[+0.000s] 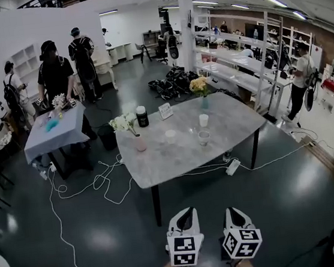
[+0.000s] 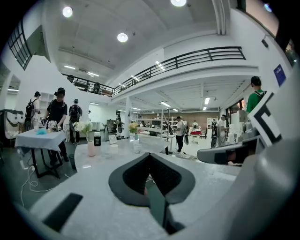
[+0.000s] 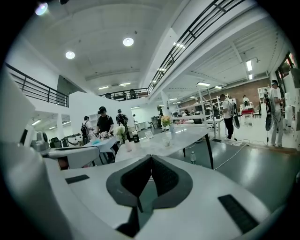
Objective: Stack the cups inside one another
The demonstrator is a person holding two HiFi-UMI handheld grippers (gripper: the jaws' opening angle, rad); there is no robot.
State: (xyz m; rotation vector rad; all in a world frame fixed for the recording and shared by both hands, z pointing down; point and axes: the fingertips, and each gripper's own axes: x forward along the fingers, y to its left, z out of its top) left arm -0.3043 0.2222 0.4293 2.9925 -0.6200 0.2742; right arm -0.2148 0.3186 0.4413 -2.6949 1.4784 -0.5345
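Observation:
Three small cups stand apart on the grey marble table [image 1: 233, 129], far ahead of me: a white cup [image 1: 171, 136], a second white cup [image 1: 204, 120] and a clear cup [image 1: 204, 138]. My left gripper [image 1: 185, 213] and right gripper [image 1: 234, 211] are side by side at the bottom of the head view, well short of the table and over the dark floor. Both are shut with nothing between their jaws. In the left gripper view the left gripper [image 2: 150, 157] points toward the table. The right gripper [image 3: 151, 159] also points at it, and the cups [image 3: 167, 138] look tiny there.
On the table also stand a pink vase [image 1: 139, 142] with white flowers, a black canister [image 1: 142, 116], a sign card [image 1: 165, 110] and a blue vase [image 1: 201, 89] with yellow flowers. White cables [image 1: 95, 184] lie on the floor at left. People stand by a smaller table [image 1: 58, 132].

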